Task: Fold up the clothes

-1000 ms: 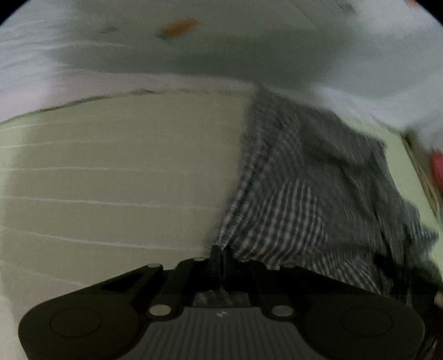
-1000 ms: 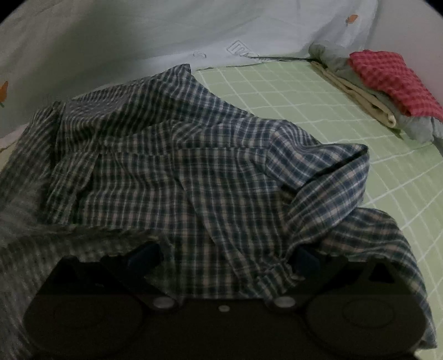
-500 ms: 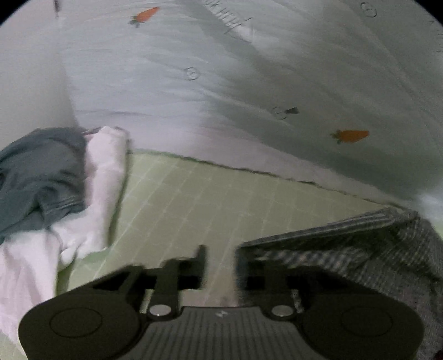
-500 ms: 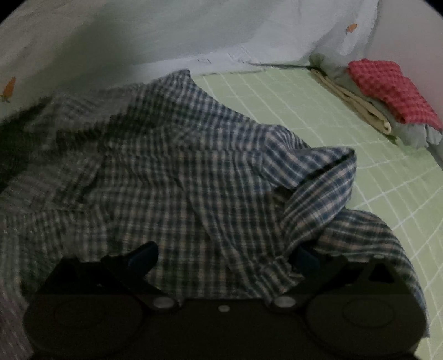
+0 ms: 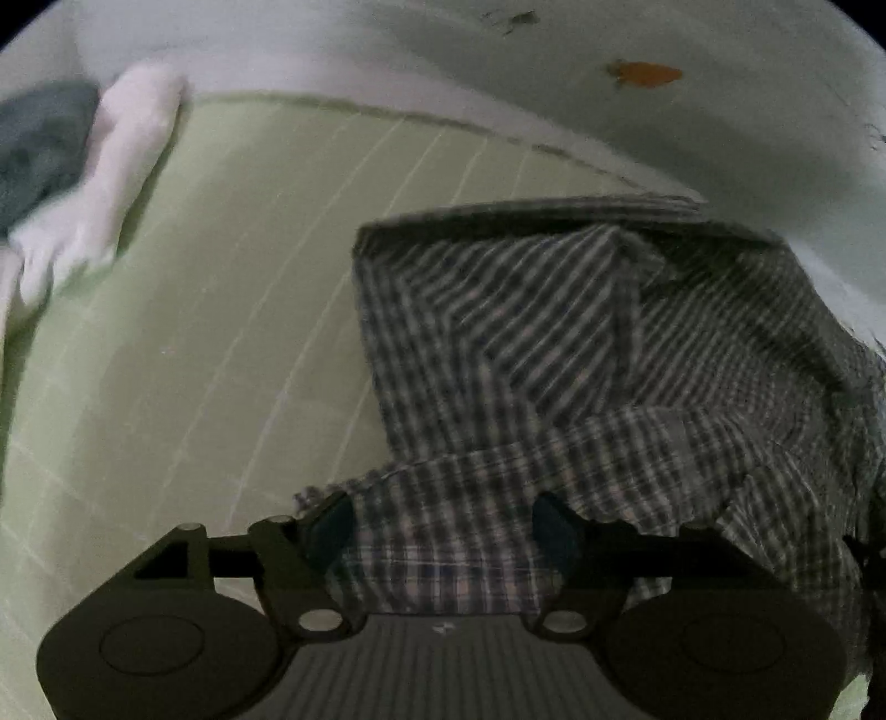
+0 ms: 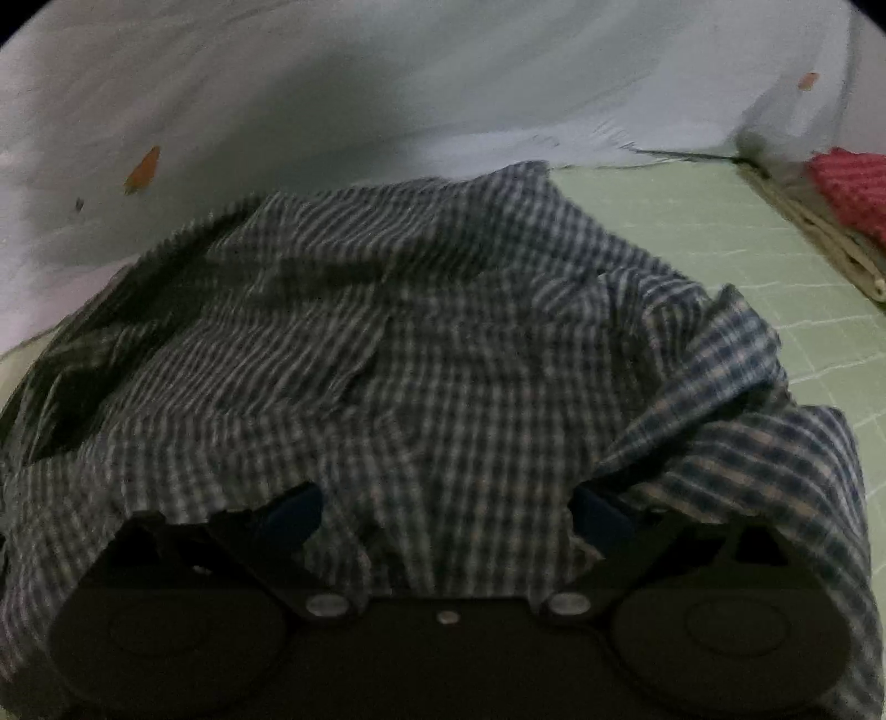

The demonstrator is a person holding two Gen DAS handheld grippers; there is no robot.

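A crumpled blue-and-white checked shirt (image 5: 581,343) lies on the pale green checked sheet (image 5: 221,332). My left gripper (image 5: 443,520) hangs over the shirt's near left edge. Its jaws are opening, and loose fabric lies between the fingers without being pinched. In the right wrist view the same shirt (image 6: 443,332) fills the middle, heaped up. My right gripper (image 6: 448,512) stands wide over the shirt's near hem. Its jaws are closing slightly, with cloth bunched between the fingers (image 6: 299,509), and the pads are not pressing on it.
A white garment (image 5: 111,166) and a grey-blue one (image 5: 39,138) lie piled at the far left. A white quilt with carrot prints (image 5: 609,33) runs along the back. A stack of folded clothes with a red one on top (image 6: 853,183) sits at the far right.
My left gripper was shut on the shirt's edge and has opened and let go, swinging across to the shirt's left side. The right gripper crept forward over the shirt and stayed wide.
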